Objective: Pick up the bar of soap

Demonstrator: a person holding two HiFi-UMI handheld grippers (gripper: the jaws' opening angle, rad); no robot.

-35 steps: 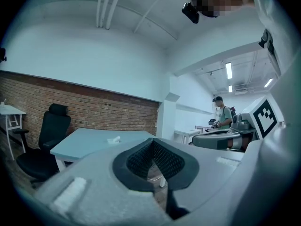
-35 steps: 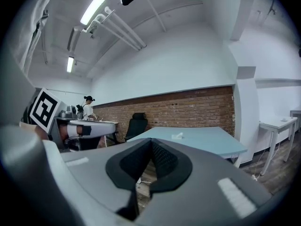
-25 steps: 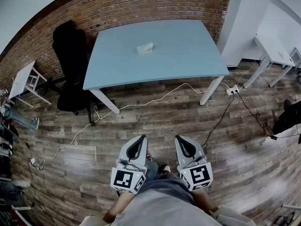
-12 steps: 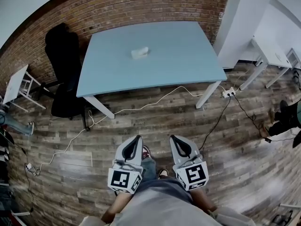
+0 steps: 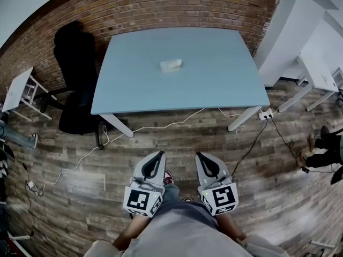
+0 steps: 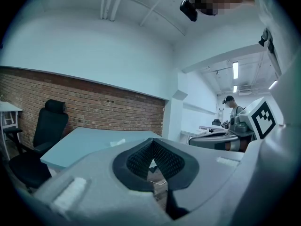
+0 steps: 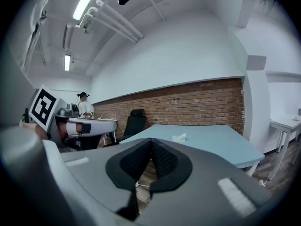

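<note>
- While both claws hang low over the wooden floor (image 5: 278,191), well short of the bench (image 5: 225,84), the bar of soap (image 5: 171,65) lies alone near the middle of the blue top, at about twelve o'clock from the person.
- Seen in its own view, the left claw (image 5: 159,157) has its jaws together at the tips with nothing between them, and the soap shows at nine o'clock of those tips.
- Likewise the right claw (image 5: 202,157) is closed and empty, with the soap at about two o'clock of its tips.
- The step in hand looks like the approach, so the task is barely begun.
- To do it well, choose one claw early and aim it straight at the soap.
- Spread its jaws before it reaches the bench, not over the soap.
- A low, pale bar probably needs the claw tipped downward so the pads straddle its narrow sides; squeeze gently, since soap may slip.
- A white cable (image 5: 161,121) trails across the floor at the bench's six o'clock edge and could catch a foot.
- The black office chair (image 5: 75,79) stands at the bench's nine o'clock side, so a straight line in avoids it.
</note>
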